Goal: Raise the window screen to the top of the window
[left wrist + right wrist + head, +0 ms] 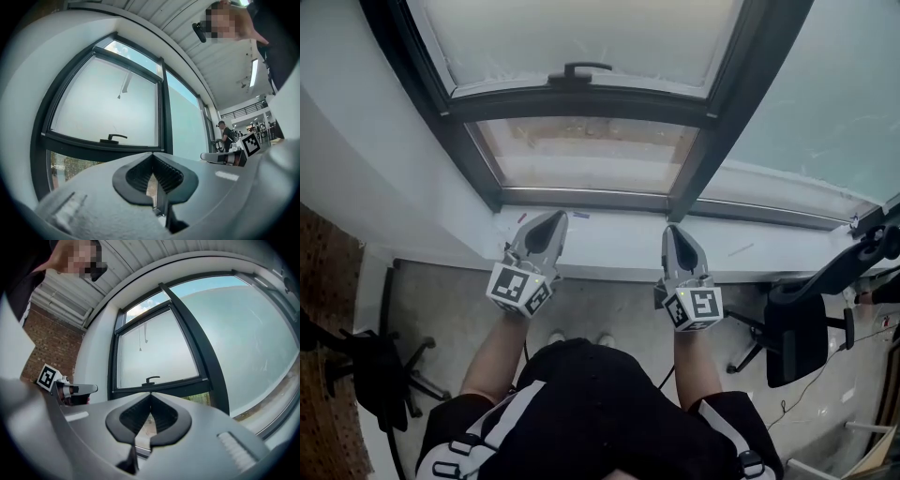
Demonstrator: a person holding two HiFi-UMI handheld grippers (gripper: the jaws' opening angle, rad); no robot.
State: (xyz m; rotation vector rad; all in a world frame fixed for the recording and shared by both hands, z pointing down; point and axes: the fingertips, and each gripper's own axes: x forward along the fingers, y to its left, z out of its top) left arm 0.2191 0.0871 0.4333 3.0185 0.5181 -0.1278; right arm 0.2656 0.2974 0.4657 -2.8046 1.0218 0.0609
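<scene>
Sill (609, 239) sits under both tools. Left tool (559, 217) and right tool (673, 230) are shut, empty (level). Screen handle (584, 69) lies ahead, midway between them.

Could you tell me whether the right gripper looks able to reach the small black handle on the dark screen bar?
Probably yes: nothing stands between the right gripper and the small black handle, though its jaws are shut.

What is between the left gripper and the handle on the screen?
Head view: from the left gripper come the white sill, the dark bottom frame, a clear strip of glass, then the handle.
</scene>
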